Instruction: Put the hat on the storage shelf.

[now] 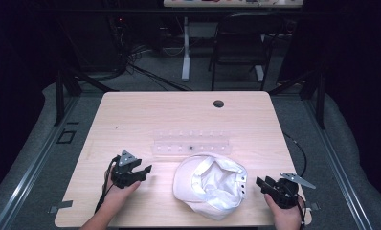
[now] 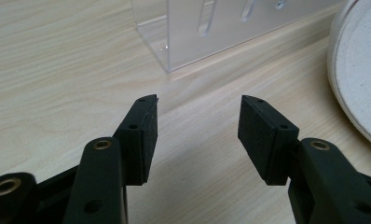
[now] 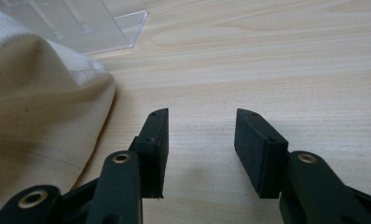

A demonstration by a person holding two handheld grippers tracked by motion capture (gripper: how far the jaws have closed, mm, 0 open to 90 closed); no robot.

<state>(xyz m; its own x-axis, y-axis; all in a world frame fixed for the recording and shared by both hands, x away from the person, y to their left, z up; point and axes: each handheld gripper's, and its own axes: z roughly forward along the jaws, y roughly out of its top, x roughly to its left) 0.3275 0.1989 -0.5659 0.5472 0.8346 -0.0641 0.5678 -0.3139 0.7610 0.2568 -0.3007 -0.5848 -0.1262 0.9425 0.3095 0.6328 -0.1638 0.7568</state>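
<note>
Lying upside down near the front edge of the desk [image 1: 131, 110], the white cap [image 1: 212, 186] shows its pale lining and open hollow to the high camera. Its brim spreads toward the person's left, and the crumpled crown lies toward the right, so its long axis runs roughly across the desk, tilted a little toward the near right corner. Just behind it, a clear acrylic rack [image 1: 191, 142] stretches left to right, parallel to the desk's front edge; whether cap and rack touch cannot be told from above.

The left tongs [image 1: 143, 171] sit on the desk to the left of the cap's brim, near it but apart. In the left gripper view these tongs [image 2: 198, 100] stand wide open with nothing between the pads, aimed at bare wood with the rack's corner ahead and the brim's curved edge at the right.

The right tongs [image 1: 259, 182] rest just beside the crown on its right side. In the right gripper view these tongs [image 3: 201, 114] are likewise spread wide and hold nothing; the cap's fabric lies close by the left-hand jaw, though contact is unclear.
</note>
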